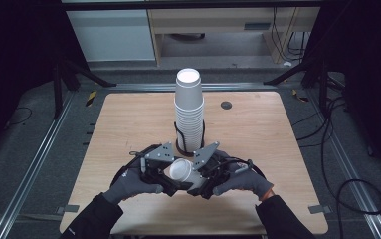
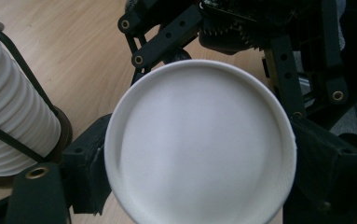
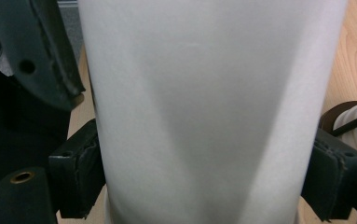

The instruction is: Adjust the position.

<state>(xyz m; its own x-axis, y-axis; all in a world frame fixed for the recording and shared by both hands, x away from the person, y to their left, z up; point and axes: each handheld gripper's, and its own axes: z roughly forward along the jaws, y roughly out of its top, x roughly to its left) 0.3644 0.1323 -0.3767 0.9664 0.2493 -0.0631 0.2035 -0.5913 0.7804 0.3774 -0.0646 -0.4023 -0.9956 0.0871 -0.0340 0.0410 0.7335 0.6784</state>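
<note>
A single white paper cup (image 1: 180, 171) lies on its side just above the table's front middle, held between both grippers. My right gripper (image 1: 201, 174) is shut on it, with its pads (image 3: 80, 175) pressed on the cup's wall (image 3: 204, 116) from both sides. My left gripper (image 1: 162, 172) comes in from the left. The cup's flat round end (image 2: 199, 149) faces its camera, and its pads (image 2: 87, 172) sit against the cup's edges on either side. Behind stands a tall stack of upturned white cups (image 1: 189, 107) in a black holder (image 1: 180, 137).
The stack of cups (image 2: 13, 116) stands close to the left gripper, just beyond both hands. The wooden table (image 1: 128, 124) has a small round grommet (image 1: 226, 105) at the back right. Black stands and cables lie on the floor around it.
</note>
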